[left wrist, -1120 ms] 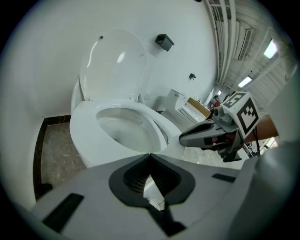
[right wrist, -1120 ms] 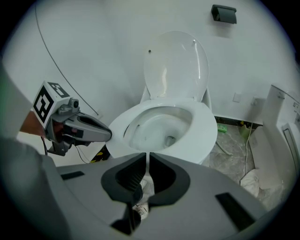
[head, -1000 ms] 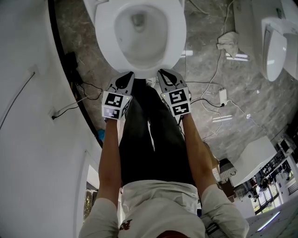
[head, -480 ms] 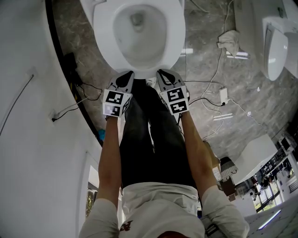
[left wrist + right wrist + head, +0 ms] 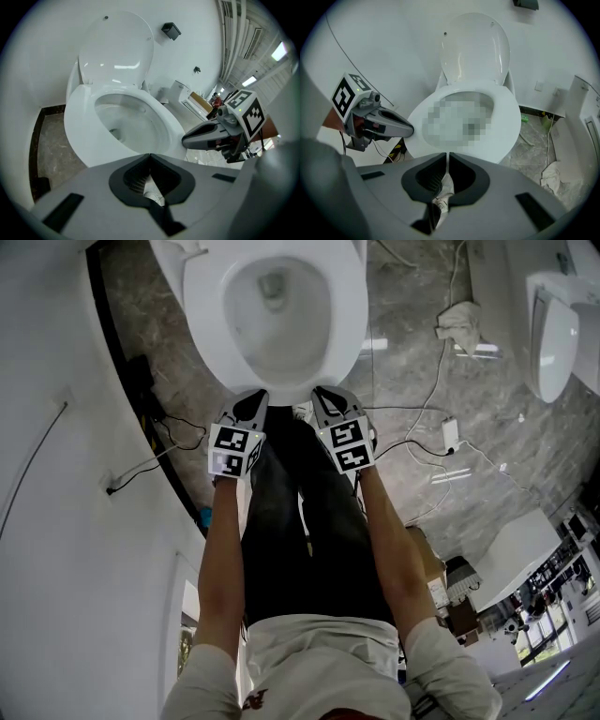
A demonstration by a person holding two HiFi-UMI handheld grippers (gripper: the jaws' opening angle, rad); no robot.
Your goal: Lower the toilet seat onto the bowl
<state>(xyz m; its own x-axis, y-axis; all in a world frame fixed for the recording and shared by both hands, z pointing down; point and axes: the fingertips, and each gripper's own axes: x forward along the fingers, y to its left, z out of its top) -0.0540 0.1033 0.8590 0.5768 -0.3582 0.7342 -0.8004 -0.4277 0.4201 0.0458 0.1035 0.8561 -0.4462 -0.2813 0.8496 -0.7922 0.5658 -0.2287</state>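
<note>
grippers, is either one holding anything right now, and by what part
Nothing is held. The left gripper and the right gripper are both closed with nothing between the jaws. The toilet seat lies flat, ungripped.

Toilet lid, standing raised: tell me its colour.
Plain white lid; clearest in the left gripper view.

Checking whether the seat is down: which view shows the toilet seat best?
The left gripper view: the whole toilet seat ring shows unobscured, lying down flat, with the lid upright behind. The right gripper view shows the seat with a mosaic patch over the opening. The head view crops its back.
</note>
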